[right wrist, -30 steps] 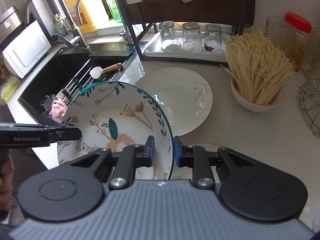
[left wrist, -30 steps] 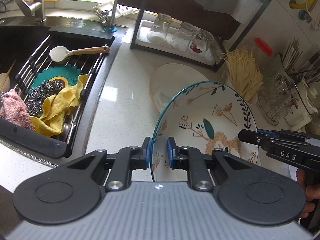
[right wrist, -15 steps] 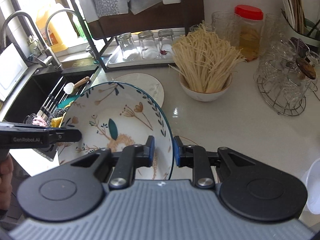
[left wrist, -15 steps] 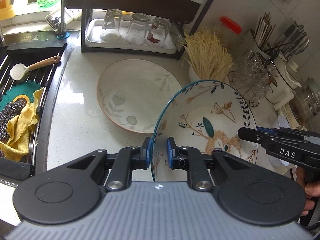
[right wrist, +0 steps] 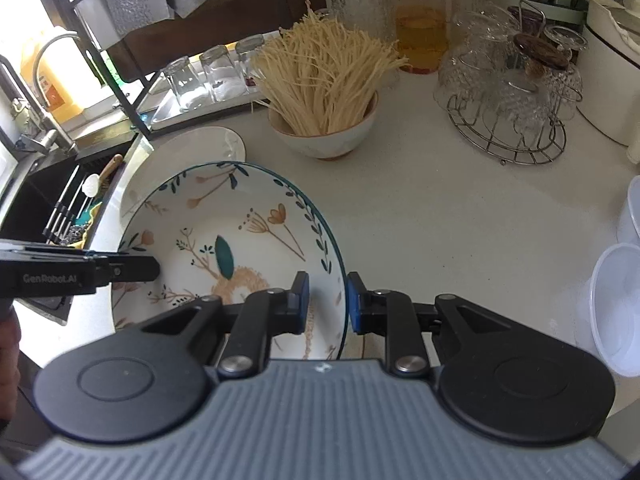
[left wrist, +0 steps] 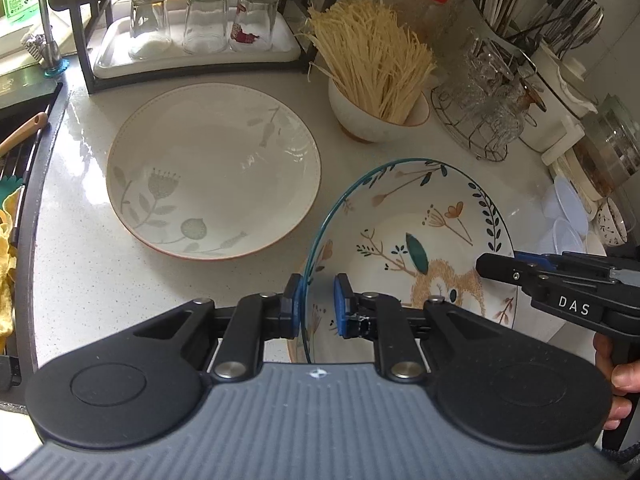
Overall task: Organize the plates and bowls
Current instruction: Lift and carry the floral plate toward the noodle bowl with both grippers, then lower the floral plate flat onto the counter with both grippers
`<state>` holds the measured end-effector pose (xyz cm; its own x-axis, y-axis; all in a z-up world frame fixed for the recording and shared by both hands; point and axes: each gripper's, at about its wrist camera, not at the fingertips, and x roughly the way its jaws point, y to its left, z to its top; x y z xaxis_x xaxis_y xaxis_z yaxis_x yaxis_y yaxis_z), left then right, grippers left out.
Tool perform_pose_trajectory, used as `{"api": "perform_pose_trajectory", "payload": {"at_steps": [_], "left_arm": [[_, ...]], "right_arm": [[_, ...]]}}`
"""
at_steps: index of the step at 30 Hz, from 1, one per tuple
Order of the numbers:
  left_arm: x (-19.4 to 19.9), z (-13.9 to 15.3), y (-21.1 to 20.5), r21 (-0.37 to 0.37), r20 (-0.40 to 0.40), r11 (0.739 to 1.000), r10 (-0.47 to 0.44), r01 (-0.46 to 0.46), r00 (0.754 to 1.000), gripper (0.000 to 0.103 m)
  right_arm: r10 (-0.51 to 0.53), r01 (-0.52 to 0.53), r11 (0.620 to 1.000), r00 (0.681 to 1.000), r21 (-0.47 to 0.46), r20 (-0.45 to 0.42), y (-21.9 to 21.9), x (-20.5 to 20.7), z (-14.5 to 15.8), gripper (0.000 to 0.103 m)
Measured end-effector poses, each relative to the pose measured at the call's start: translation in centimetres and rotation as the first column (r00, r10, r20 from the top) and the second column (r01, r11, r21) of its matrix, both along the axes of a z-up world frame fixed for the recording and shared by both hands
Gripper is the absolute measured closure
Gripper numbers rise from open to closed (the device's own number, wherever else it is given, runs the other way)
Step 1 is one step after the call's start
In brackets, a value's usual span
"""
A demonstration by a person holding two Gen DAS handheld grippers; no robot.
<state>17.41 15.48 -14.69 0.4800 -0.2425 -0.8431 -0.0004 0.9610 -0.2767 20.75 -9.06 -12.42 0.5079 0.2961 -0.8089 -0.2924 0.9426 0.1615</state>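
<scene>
Blue-rimmed bowl (left wrist: 420, 240), painted with flowers and leaves, empty, held tilted above the worktop (left wrist: 80, 264) between both claws. Left claw (left wrist: 317, 306) nearly closed, pads clamped on the bowl's left rim; right claw (right wrist: 325, 302) likewise clamped on its right rim. Bowl sits directly at each claw's tips.

Pale plate (left wrist: 212, 168) with grey leaf print, empty, flat on the worktop just left of and beyond the bowl.

White bowl (right wrist: 324, 136) farther back, packed with upright dry noodles (right wrist: 324, 76). Wire rack (right wrist: 508, 128) to its right holds clear glassware. Red-lidded jar (right wrist: 420, 20) of amber liquid behind.

Far left: white tray (left wrist: 196, 52) under a dark shelf, three upturned glasses. Sink (right wrist: 52, 200) at left edge.
</scene>
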Motion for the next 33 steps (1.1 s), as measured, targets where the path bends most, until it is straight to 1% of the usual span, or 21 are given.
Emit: {"api": "perform_pose_trajectory", "payload": {"at_steps": [3, 5, 6, 14, 22, 29, 33], "left_arm": [[0.3, -0.8, -0.5, 0.021, -0.017, 0.999, -0.033, 0.034, 0.999, 0.084], [0.6, -1.4, -0.6, 0.022, -0.038, 0.999, -0.049, 0.050, 0.998, 0.084], [0.7, -1.7, -0.6, 0.022, -0.046, 0.998, -0.055, 0.056, 0.997, 0.084], [1.7, -2.1, -1.5, 0.059, -0.062, 0.992, -0.110, 0.114, 0.992, 0.082], [2.2, -1.9, -1.5, 0.065, -0.086, 0.989, -0.124, 0.130, 0.989, 0.082], [2.4, -1.7, -1.7, 0.057, -0.102, 0.992, -0.102, 0.108, 0.990, 0.082], [2.5, -1.6, -1.7, 0.042, -0.121, 0.995, -0.089, 0.095, 0.989, 0.075]], "right_arm": [[-0.023, 0.024, 0.999, 0.999, 0.023, -0.025, -0.8, -0.1, -1.0, 0.079], [-0.048, 0.051, 0.997, 0.997, 0.057, -0.056, -1.4, 0.0, -1.8, 0.080], [-0.052, 0.056, 0.997, 0.997, 0.060, -0.063, -1.4, -0.1, -2.0, 0.080], [-0.053, 0.054, 0.998, 0.998, 0.019, -0.045, -1.3, -0.2, -2.8, 0.080], [-0.046, 0.046, 0.998, 0.999, -0.038, -0.005, -0.6, -0.3, -3.0, 0.080], [-0.060, 0.060, 0.998, 0.998, -0.032, 0.009, -0.6, -0.4, -3.1, 0.080], [-0.055, 0.055, 0.998, 0.998, -0.027, 0.012, -0.6, -0.4, -3.2, 0.080]]}}
